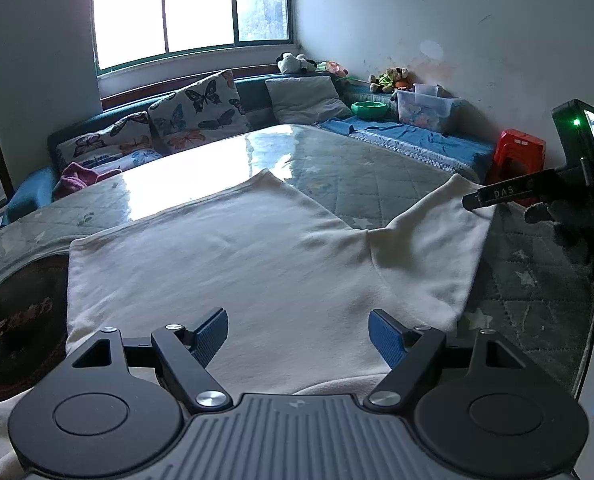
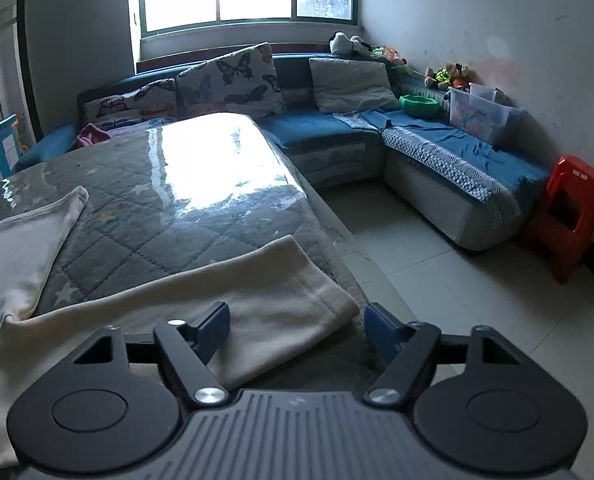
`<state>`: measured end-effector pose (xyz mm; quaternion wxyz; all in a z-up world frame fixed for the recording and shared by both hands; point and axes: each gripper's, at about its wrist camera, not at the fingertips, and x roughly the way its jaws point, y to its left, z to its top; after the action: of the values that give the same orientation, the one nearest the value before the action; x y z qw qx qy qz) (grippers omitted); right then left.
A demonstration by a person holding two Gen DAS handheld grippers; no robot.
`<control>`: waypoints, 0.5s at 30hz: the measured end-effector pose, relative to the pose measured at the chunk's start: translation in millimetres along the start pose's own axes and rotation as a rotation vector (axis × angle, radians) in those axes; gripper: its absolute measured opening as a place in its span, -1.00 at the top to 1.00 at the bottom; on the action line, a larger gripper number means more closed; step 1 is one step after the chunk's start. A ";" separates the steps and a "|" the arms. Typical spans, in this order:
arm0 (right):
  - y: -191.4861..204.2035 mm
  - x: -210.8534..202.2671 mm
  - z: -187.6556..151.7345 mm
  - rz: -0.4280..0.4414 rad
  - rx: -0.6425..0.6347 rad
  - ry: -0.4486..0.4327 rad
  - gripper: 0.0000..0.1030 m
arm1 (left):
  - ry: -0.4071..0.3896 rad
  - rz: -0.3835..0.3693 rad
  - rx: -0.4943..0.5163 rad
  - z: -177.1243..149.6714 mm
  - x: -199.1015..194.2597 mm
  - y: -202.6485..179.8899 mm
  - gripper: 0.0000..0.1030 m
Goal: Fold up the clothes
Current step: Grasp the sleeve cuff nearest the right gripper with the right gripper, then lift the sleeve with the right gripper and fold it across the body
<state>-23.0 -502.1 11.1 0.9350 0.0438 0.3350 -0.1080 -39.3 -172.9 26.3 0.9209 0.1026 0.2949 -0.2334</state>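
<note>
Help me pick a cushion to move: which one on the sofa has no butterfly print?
The plain grey cushion leaning at the sofa's corner, below the panda toy. The two butterfly cushions to its left are patterned.

A cream-white long-sleeved garment (image 1: 233, 256) lies spread flat on a quilted grey table cover, its body smooth with only faint creases. One sleeve (image 1: 429, 248) angles outward toward the table's right edge, its cuff end near the rim. From the right wrist view, that sleeve (image 2: 233, 312) stretches across the foreground in soft, fleecy fabric, a stitched hem along its end, while the far corner of the body (image 2: 29, 236) rests flat; the neckline is probably nearest the camera, though hidden.
</note>
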 end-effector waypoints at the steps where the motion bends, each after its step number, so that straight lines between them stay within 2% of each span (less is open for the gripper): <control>1: -0.3 -0.3 0.5 -0.002 0.000 -0.002 -0.25 | 0.002 -0.001 0.000 0.1 0.5 0.1 -0.55; 7: -7.0 -1.8 1.9 -0.007 0.028 -0.008 0.19 | 0.008 -0.008 0.007 0.4 4.6 -3.1 -0.55; 8: -8.8 -2.6 2.2 -0.008 0.039 -0.012 0.37 | 0.009 -0.009 0.008 0.3 5.1 -3.6 -0.55; 10: -14.0 -3.0 2.7 -0.004 0.064 -0.012 0.47 | 0.010 -0.012 0.009 0.2 5.7 -4.4 -0.55; 15: -23.3 -5.2 2.7 0.014 0.093 -0.016 0.86 | 0.014 -0.018 0.015 0.1 7.4 -6.8 -0.55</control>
<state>-30.7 -524.3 16.3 0.9353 0.0886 0.3219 -0.1171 -37.3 -181.6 21.6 0.9160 0.1085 0.3003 -0.2430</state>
